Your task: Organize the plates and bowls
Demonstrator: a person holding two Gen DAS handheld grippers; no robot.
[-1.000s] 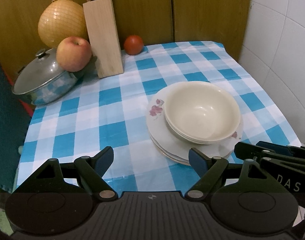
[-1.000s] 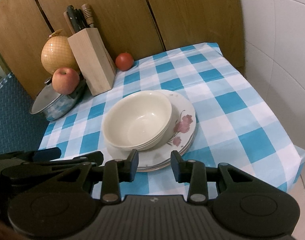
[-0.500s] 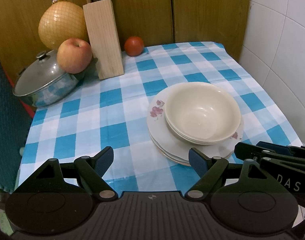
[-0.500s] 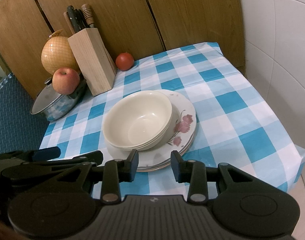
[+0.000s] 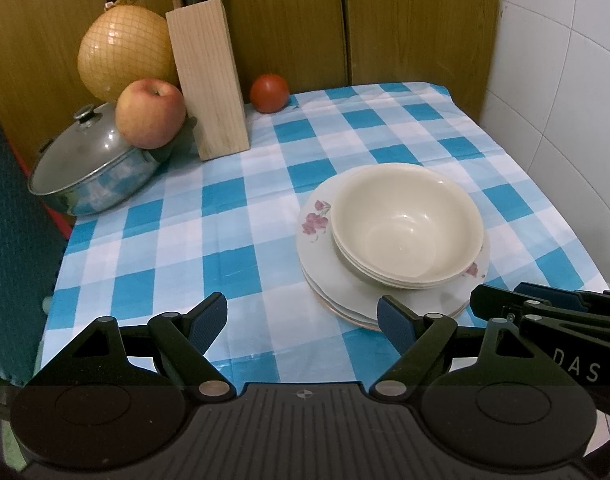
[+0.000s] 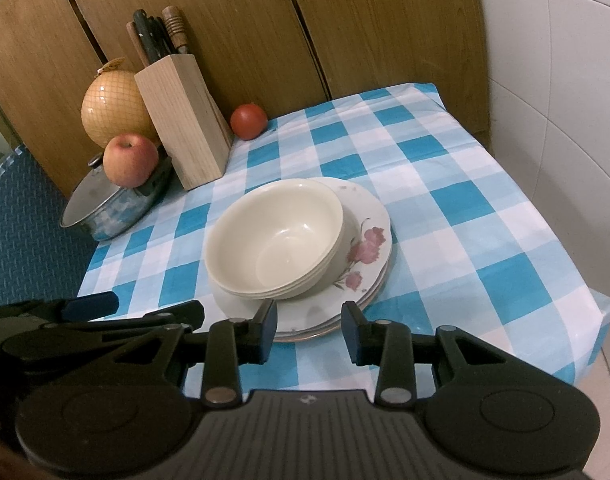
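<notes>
Nothing has changed between the earlier pictures and now. The nested bowls (image 5: pixel 407 220) sit on the stack of flowered plates (image 5: pixel 325 276) in the same spot, on the near right part of the checked tablecloth (image 5: pixel 225 208). The left gripper (image 5: pixel 303 312) keeps the same wide gap and the right gripper (image 6: pixel 310 314) the same narrower one. Both are empty and hang just short of the plates' near rim. Neither has shifted or turned.

The only readable text is "DAS", in pale capital letters on the black body of the right claw (image 5: pixel 501 304), at the left view's lower right.
</notes>
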